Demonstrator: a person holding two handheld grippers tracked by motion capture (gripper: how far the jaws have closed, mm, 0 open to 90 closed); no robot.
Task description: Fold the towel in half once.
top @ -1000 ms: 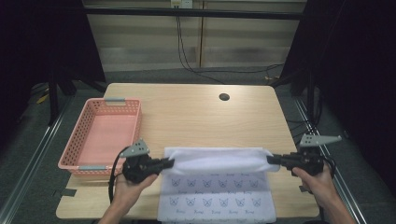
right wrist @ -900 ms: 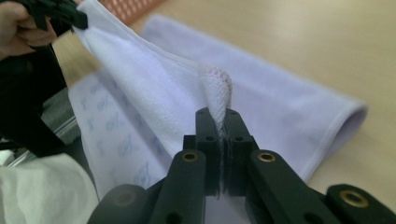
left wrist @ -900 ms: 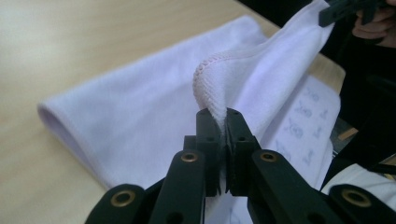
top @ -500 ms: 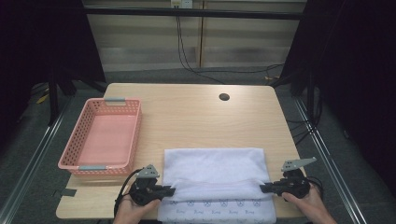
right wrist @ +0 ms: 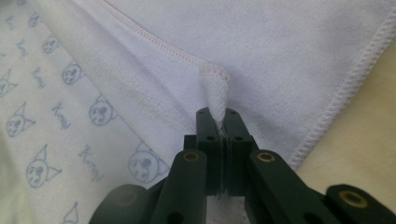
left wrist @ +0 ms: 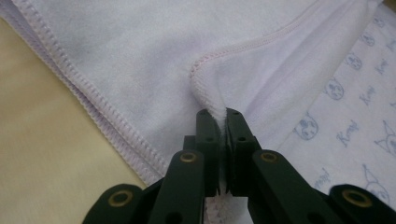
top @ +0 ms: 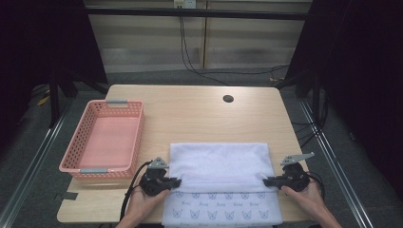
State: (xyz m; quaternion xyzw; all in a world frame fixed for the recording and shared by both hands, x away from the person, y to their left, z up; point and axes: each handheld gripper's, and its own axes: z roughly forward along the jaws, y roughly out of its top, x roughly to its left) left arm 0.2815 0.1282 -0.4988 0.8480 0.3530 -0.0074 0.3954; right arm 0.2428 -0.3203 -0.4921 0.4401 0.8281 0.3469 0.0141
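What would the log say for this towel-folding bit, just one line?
left hand-held gripper: shut on towel | right hand-held gripper: shut on towel | basket: empty

Left claw (top: 175, 181): our jaws pressed together, pointing inward.
Right claw (top: 267, 181): likewise clamped, facing the left one.
Hands: low, well apart.

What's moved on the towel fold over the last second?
Both grippers, left gripper and right gripper, pulled the far edge of the white cat-print towel toward the person, laying the plain side over most of the print. Both stay clamped on it. The pink plastic basket and wooden table are unchanged.
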